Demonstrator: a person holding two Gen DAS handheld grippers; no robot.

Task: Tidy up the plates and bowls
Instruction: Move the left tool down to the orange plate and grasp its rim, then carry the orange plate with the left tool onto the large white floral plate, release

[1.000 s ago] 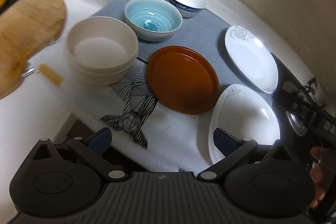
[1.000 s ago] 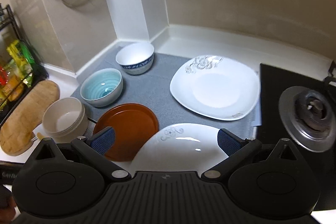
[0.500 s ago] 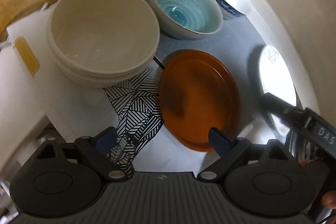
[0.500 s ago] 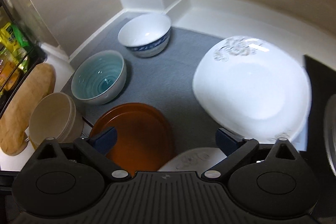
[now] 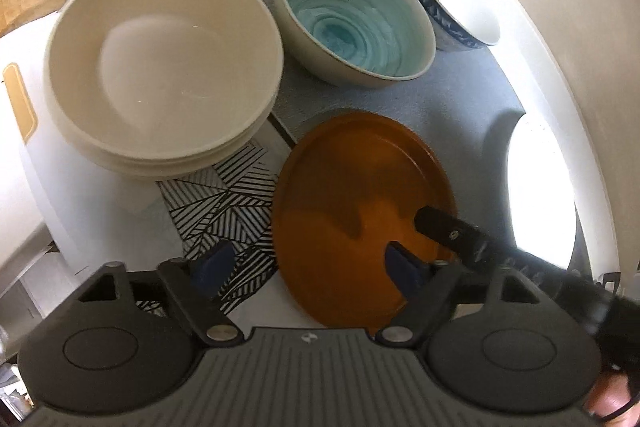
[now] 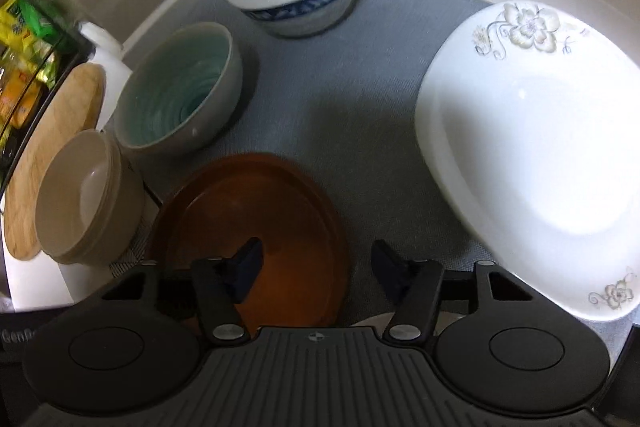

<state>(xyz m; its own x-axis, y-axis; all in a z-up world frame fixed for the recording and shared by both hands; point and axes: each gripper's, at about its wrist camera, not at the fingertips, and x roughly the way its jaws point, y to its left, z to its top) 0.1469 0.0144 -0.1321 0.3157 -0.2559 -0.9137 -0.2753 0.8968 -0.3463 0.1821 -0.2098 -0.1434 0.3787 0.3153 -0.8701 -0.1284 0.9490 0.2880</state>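
At the lower centre of both wrist views lies the brown plate (image 5: 360,203), half on the grey mat (image 6: 360,107). My left gripper (image 5: 308,267) straddles its left rim and my right gripper (image 6: 316,269) its right rim. Both sets of jaws are closing, pads not yet pressing the plate.

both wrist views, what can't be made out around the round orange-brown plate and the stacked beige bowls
- Round orange-brown plate: near rim hidden by the left gripper body, left wrist view; both grippers' jaws are closing, pads not pressing it.
- Stacked beige bowls: count unclear, top bowl covers the rest.
- Second white plate: only a sliver shows behind the right gripper, right wrist view.
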